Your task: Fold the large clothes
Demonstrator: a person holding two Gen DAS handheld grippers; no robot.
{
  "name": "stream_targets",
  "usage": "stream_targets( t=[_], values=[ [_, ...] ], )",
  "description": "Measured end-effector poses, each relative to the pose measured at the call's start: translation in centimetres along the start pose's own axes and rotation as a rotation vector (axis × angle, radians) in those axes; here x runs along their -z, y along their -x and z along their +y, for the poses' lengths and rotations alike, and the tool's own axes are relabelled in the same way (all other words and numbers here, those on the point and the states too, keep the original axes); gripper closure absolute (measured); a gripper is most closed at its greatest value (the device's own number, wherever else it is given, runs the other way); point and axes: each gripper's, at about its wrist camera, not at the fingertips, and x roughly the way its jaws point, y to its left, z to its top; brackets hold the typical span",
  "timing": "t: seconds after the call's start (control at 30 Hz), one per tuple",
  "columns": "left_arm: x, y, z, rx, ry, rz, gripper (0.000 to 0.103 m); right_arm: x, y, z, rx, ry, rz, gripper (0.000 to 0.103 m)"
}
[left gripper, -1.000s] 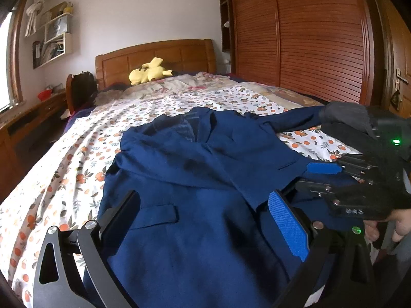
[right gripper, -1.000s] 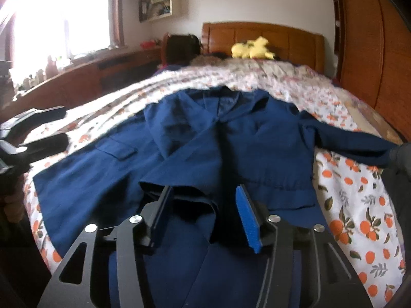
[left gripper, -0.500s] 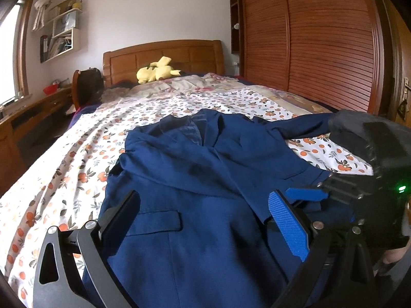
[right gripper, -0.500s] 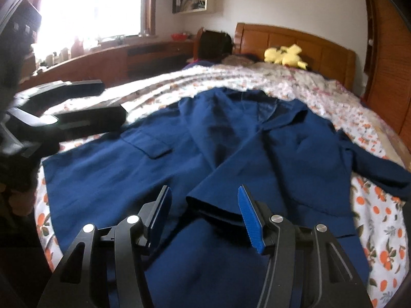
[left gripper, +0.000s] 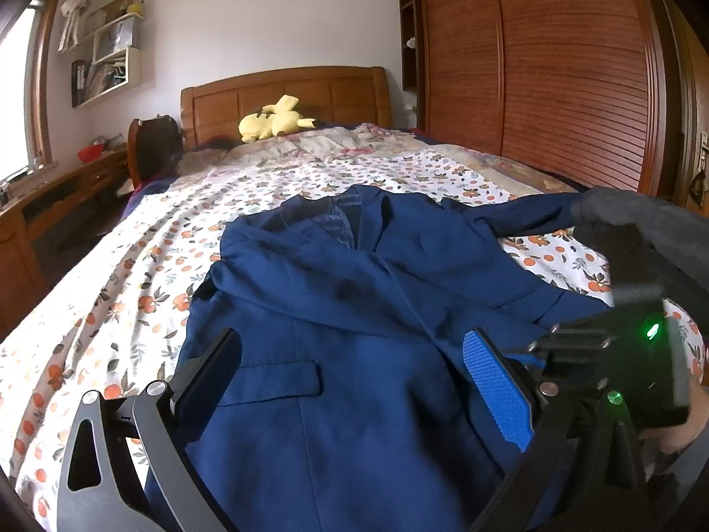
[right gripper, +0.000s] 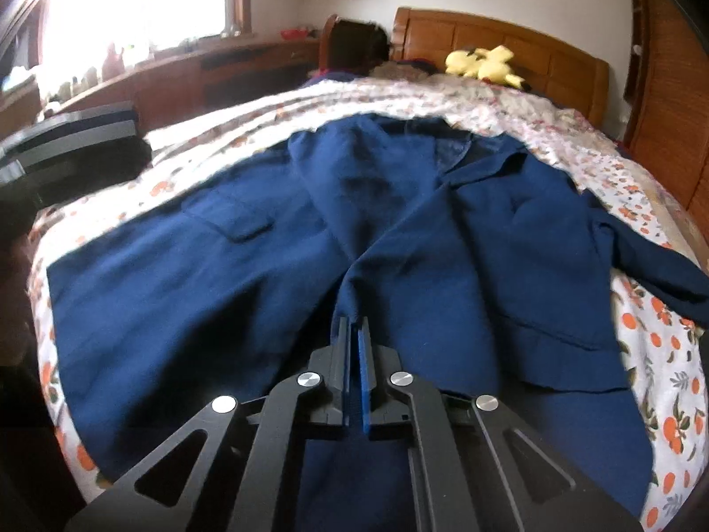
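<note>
- Your navy jacket point(left gripper: 354, 310) lies face up on the bed point(left gripper: 133, 266), spread over the orange-print sheet, collar toward the wooden headboard point(left gripper: 283, 93).
- Landmark for this entry: the jacket's flap pocket point(left gripper: 279, 377).
- Your left tool point(left gripper: 354, 381) hovers at the jacket's hem end, fingers spread wide, nothing between them. The pocket sits in the gap between the black finger and the blue-padded finger point(left gripper: 496, 390).
- Your right tool point(right gripper: 353, 346) is closed on a raised ridge of jacket fabric at the front edge, on the side of the pocket away from the window. The cloth pulls up into a peak at the pads.
- In the right wrist view the pocket point(right gripper: 239, 221) lies flat, to the left of that pinched ridge.
- One sleeve point(right gripper: 656, 266) stretches out over the sheet, well apart from the pocket, on the wardrobe side.
- A yellow plush toy point(left gripper: 274, 124) rests against the headboard, far beyond the pocket and collar.
- Right wrist view is slightly motion-blurred; stitching detail is not readable.
</note>
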Motion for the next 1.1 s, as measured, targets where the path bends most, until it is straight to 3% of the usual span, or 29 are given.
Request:
stream_targets(
  t=[0.17,0.3,0.37,0.53,0.63,0.93,1.1],
  values=[
    [0.0,-0.1,-0.3,0.007,-0.002,0.002,0.003,-0.8,3.1,-3.0,0.067,-0.079,-0.088,0.101],
    [0.2,-0.3,-0.7,0.01,-0.013,0.007,0.003,-1.1,4.4,-5.8,0.184,-0.146,-0.126,0.101],
    [0.3,-0.4,-0.8,0.015,-0.014,0.011,0.003,-0.9,4.9,-7.3,0.25,-0.181,-0.133,0.095],
    [0.1,0.1,-1.5,0.033,-0.025,0.008,0.003,-0.8,5.0,-8.5,0.233,-0.196,-0.121,0.088],
    [-0.4,0.8,-2.0,0.05,-0.029,-0.002,0.003,-0.6,4.6,-8.2,0.222,-0.183,-0.116,0.074],
    [-2.4,3.5,-2.9,0.045,-0.074,-0.049,0.003,1.0,1.0,-8.0,0.16,-0.177,-0.002,0.073],
    [-2.7,3.5,-2.5,0.03,-0.068,-0.055,0.003,1.3,0.9,-8.1,0.159,-0.186,-0.016,0.073]
  ],
)
